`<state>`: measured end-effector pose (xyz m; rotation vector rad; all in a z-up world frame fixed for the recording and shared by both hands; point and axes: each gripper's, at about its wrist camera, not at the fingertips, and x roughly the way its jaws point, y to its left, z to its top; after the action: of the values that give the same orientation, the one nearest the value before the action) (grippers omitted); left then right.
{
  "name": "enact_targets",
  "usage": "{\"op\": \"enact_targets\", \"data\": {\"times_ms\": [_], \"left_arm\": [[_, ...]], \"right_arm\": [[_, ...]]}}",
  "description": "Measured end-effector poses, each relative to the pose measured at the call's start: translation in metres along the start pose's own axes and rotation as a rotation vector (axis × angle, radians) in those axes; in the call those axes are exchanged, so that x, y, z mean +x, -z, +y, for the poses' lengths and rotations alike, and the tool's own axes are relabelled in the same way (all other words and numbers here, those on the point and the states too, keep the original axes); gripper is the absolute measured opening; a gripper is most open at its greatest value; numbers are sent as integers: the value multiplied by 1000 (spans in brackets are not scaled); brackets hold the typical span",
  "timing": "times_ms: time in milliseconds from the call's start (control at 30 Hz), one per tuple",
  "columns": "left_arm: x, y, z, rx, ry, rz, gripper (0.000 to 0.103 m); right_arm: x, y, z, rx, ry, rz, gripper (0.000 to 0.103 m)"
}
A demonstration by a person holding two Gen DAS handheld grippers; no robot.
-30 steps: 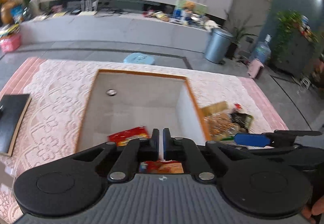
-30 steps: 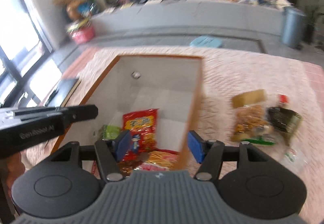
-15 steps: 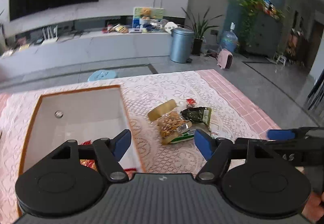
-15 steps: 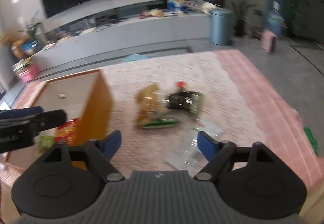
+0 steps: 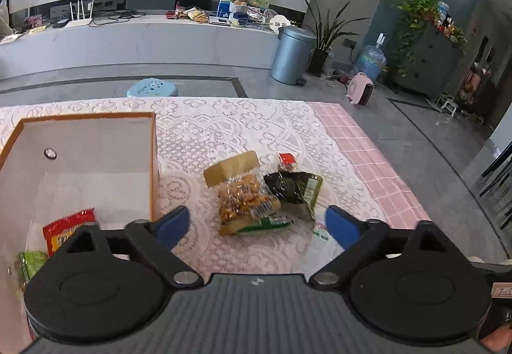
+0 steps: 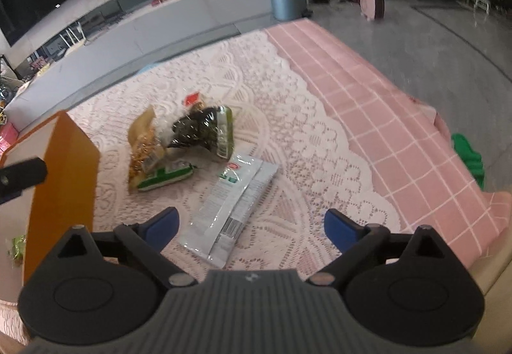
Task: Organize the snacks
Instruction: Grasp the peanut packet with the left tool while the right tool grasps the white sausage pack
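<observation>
White lace tablecloth [image 5: 243,130] fills the left wrist view. At lower centre the left gripper [image 5: 257,223] is spread wide and empty above a nut bag [image 5: 243,197], which touches a dark green seaweed pack [image 5: 297,189] to its right. At left, the orange-rimmed box [image 5: 89,117] holds a red snack packet [image 5: 65,231].

Right wrist view: the right gripper [image 6: 252,224] is released, empty, with a silver sachet [image 6: 235,194] lying between its fingers. The nut bag [image 6: 145,149] and seaweed pack [image 6: 204,130] lie at centre left, beside the box [image 6: 67,168].

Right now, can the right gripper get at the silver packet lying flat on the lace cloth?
Probably yes. The right gripper is open, and the silver packet lies just ahead between its fingers, apart from the other snacks, with nothing on top.
</observation>
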<state>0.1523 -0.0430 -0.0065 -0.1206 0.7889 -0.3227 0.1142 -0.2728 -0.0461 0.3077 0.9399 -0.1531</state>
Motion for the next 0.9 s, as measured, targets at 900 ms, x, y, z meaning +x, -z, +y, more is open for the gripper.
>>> {"op": "enact_targets", "data": {"times_ms": [900], "left_arm": [[82, -17, 6, 140, -38, 159, 98]], "right_arm": [[118, -13, 49, -76, 156, 168, 85]]}}
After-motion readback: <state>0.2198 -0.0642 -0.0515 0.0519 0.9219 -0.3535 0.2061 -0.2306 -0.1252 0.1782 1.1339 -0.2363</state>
